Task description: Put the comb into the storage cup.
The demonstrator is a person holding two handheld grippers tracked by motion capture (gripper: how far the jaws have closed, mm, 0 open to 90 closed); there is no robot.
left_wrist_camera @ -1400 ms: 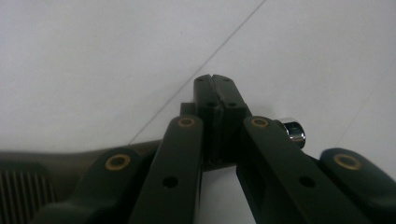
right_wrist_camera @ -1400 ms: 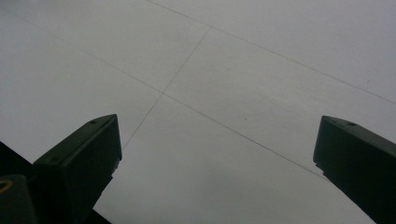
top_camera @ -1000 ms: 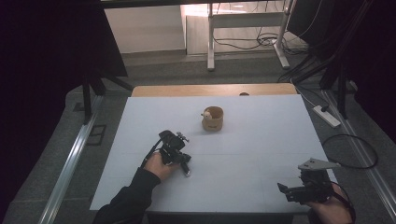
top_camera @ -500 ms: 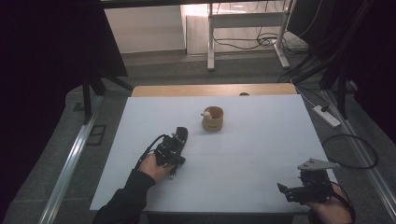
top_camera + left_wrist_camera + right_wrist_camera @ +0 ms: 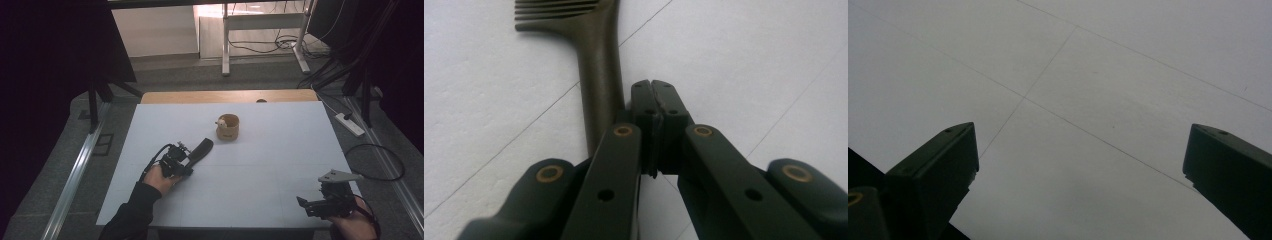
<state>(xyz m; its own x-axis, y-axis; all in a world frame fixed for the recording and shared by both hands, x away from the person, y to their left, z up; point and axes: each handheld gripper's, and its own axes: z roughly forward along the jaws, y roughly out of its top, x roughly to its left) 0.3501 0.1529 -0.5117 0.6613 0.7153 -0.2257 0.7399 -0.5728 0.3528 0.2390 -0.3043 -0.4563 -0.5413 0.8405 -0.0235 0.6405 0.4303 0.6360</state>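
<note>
Nearest to me, at the bottom right of the high view, my right gripper (image 5: pixel 320 206) sits low over the near edge of the table, a grey three-cornered plate on top; in the right gripper view its two blunt black jaws stand spread wide with nothing but bare tabletop between them.

A little farther in, on the left, my left gripper (image 5: pixel 192 159) lies low over the surface, my hand in a dark sleeve behind it. In the left gripper view its matte black jaws are pressed together, pad against pad, brass-coloured rivets showing on the linkage. The dark comb (image 5: pixel 599 70) lies on the table just beside the closed jaws, its smooth, slightly curved handle running alongside them and partly hidden behind one jaw; I cannot tell whether it is pinched or merely touching. Its fine teeth sit at the far end.

Beyond that, near the table's middle, stands a small round wooden cup (image 5: pixel 228 126), well apart from both grippers.

The table (image 5: pixel 280 150) is a smooth pale sheet crossed by faint thin lines, with a wooden strip along its far edge. Past it the grey floor carries cables, a power strip and metal frame legs; the sides of the room are dark.
</note>
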